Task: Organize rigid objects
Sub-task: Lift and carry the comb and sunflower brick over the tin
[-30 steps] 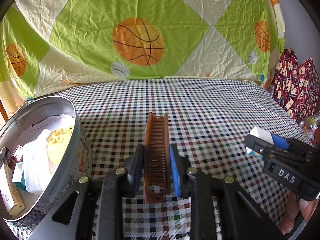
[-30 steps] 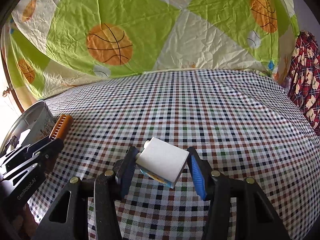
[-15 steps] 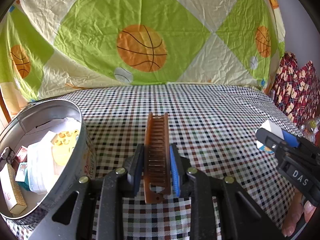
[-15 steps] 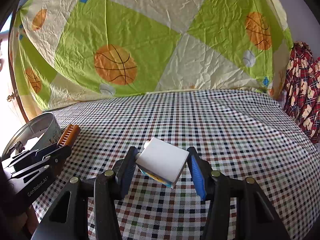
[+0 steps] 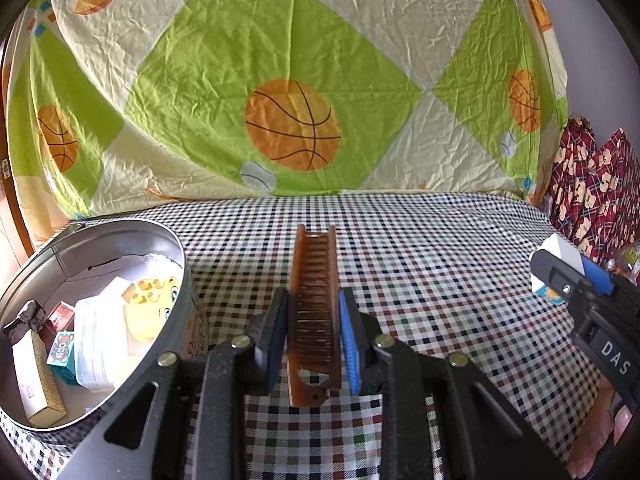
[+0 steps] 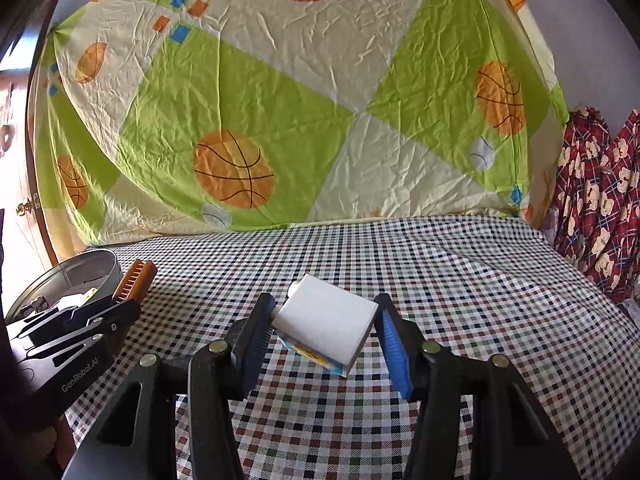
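Note:
My left gripper (image 5: 312,300) is shut on a brown comb (image 5: 314,304), held lengthwise above the checked cloth, just right of a round metal tin (image 5: 182,256). The comb also shows in the right wrist view (image 6: 134,278), beside the tin (image 6: 96,264). My right gripper (image 6: 326,322) is shut on a white block (image 6: 328,318) with a printed underside, held tilted above the cloth. In the left wrist view the right gripper (image 5: 576,280) and the block (image 5: 562,250) are at the far right.
The tin holds several small boxes and a yellow toy brick (image 5: 150,304). A checked cloth (image 6: 440,280) covers the surface. A basketball-print sheet (image 5: 292,124) hangs behind. Red patterned fabric (image 6: 600,200) lies at the right edge.
Both grippers have risen and tilted up, so the cloth and tin sit lower in view. Both holds are unchanged.

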Motion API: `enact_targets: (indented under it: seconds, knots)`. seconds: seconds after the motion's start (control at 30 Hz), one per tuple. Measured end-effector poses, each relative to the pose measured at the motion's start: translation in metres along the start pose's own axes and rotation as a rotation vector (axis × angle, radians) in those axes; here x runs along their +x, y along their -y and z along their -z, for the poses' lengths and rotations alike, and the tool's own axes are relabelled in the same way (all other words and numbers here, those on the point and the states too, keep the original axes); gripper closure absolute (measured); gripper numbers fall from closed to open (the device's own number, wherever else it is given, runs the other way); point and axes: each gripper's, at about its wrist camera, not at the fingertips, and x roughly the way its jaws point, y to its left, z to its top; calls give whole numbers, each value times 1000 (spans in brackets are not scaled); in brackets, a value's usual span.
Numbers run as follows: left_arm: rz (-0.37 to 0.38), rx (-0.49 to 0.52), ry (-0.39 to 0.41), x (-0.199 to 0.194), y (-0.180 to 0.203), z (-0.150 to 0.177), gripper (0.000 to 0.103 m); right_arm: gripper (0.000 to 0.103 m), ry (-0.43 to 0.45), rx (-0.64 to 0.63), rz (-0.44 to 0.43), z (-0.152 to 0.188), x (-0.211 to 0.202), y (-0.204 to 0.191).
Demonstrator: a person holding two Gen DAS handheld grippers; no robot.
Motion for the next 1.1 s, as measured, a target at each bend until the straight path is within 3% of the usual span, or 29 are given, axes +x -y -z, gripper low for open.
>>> enact_targets:
  seconds: [0.43, 1.1]
  knots:
    - [-20, -12, 88, -16, -3, 3, 79, 50, 78, 14, 1, 1, -15, -2]
    - [-73, -45, 161, -35, -20, 7, 79, 50, 102, 17, -19, 0, -17, -15]
